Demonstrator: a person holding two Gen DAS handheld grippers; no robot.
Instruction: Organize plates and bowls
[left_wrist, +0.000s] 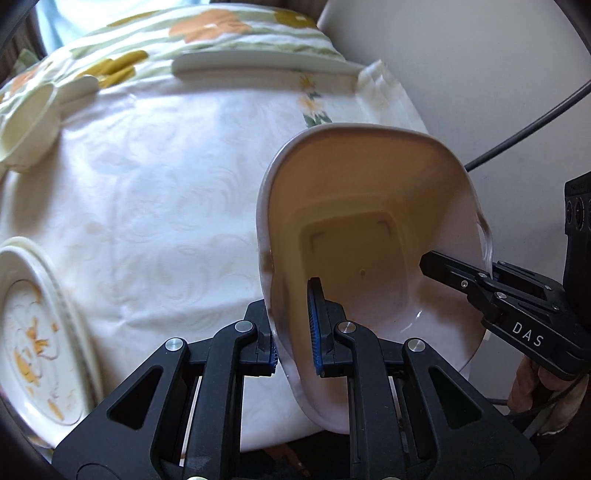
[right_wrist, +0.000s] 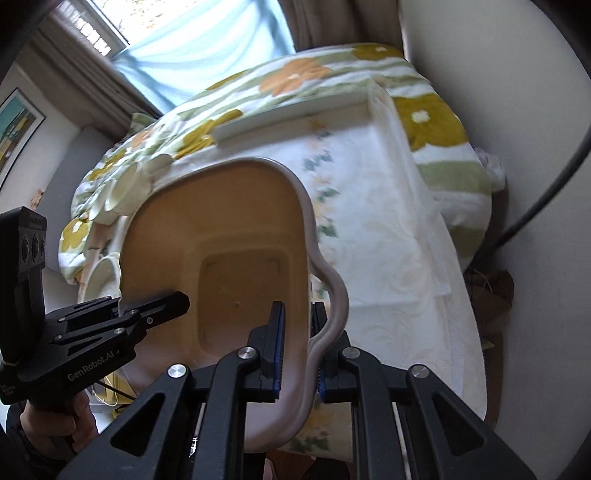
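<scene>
A deep squarish white bowl with a wavy rim is held in the air above the table, tipped so its inside faces the cameras. My left gripper is shut on its left rim. My right gripper is shut on its right rim; it also shows in the left wrist view. The left gripper shows in the right wrist view. The bowl fills the middle of the right wrist view.
A white tablecloth covers the table. A flower-patterned plate stack lies at the near left, small bowls at the far left, a large flat plate at the far edge. A wall and a cable are to the right.
</scene>
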